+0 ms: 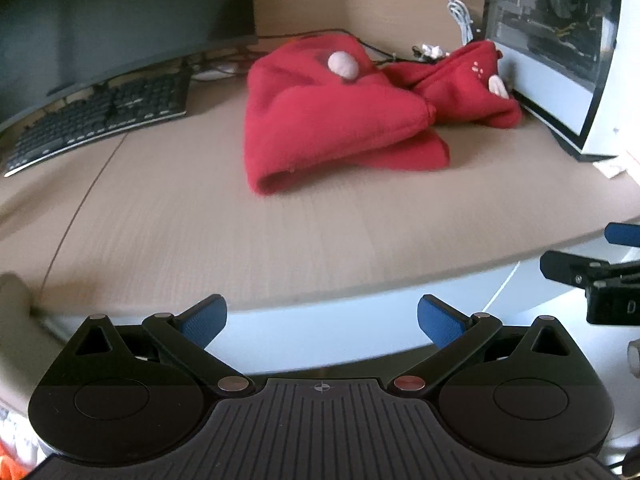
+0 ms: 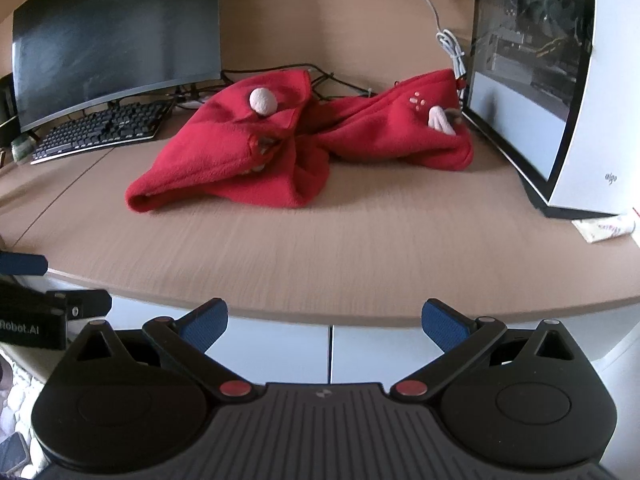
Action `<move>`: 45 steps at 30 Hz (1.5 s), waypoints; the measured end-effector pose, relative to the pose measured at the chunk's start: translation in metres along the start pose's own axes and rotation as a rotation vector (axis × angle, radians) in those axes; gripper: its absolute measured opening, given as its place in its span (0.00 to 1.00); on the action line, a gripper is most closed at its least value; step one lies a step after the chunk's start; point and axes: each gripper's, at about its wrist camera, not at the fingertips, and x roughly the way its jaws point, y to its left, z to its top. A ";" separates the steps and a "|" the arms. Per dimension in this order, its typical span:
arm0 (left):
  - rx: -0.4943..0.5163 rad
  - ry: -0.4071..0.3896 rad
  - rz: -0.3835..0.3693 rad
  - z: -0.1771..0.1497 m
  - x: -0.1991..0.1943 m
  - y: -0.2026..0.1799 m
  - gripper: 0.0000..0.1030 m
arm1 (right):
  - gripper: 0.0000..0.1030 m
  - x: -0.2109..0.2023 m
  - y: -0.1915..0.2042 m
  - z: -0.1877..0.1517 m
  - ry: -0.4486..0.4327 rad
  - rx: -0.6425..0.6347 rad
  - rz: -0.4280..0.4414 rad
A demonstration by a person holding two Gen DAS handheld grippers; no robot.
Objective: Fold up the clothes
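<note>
Basically both claws, left (image 1: 322, 320) & right (image 2: 325, 322), wide open, empty. Fleece (image 2: 240, 152) on table (image 2: 360, 248): soft, light, floppy; prob grab near hem corners.

Wooden desk (image 2: 320, 248); dark monitor (image 2: 116, 36) behind keyboard (image 2: 104, 128); PC case (image 2: 552, 72) right.

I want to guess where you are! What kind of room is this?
Probably a home office or computer desk: a big monitor, a black keyboard and a glass-sided computer tower sit on a wooden desk, with a crumpled red garment waiting.
</note>
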 end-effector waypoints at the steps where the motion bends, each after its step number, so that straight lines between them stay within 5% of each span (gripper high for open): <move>1: 0.005 -0.008 -0.005 0.005 0.001 0.001 1.00 | 1.00 0.003 0.002 0.003 0.004 0.001 -0.006; 12: 0.112 -0.049 -0.057 0.063 0.050 0.024 1.00 | 1.00 0.029 0.028 0.036 0.042 0.015 -0.122; 20: 0.522 -0.162 0.012 0.097 0.104 -0.002 1.00 | 1.00 0.027 0.031 0.058 0.074 0.095 -0.243; 22: 0.555 -0.165 0.026 0.108 0.115 -0.002 1.00 | 1.00 0.028 0.034 0.061 0.084 0.102 -0.263; 33: 0.429 -0.093 -0.135 0.139 0.128 0.026 1.00 | 1.00 0.039 0.053 0.075 0.118 0.120 -0.340; 38: 0.199 -0.193 -0.129 0.158 0.117 0.059 1.00 | 1.00 0.063 0.050 0.091 0.109 0.087 -0.284; 41: 0.068 -0.247 -0.060 0.165 0.114 0.078 1.00 | 1.00 0.080 0.046 0.101 0.101 0.065 -0.239; 43: 0.048 -0.235 -0.029 0.169 0.120 0.083 1.00 | 1.00 0.092 0.043 0.109 0.097 0.050 -0.208; 45: 0.102 -0.195 -0.083 0.172 0.129 0.081 1.00 | 1.00 0.103 0.039 0.116 0.092 0.035 -0.178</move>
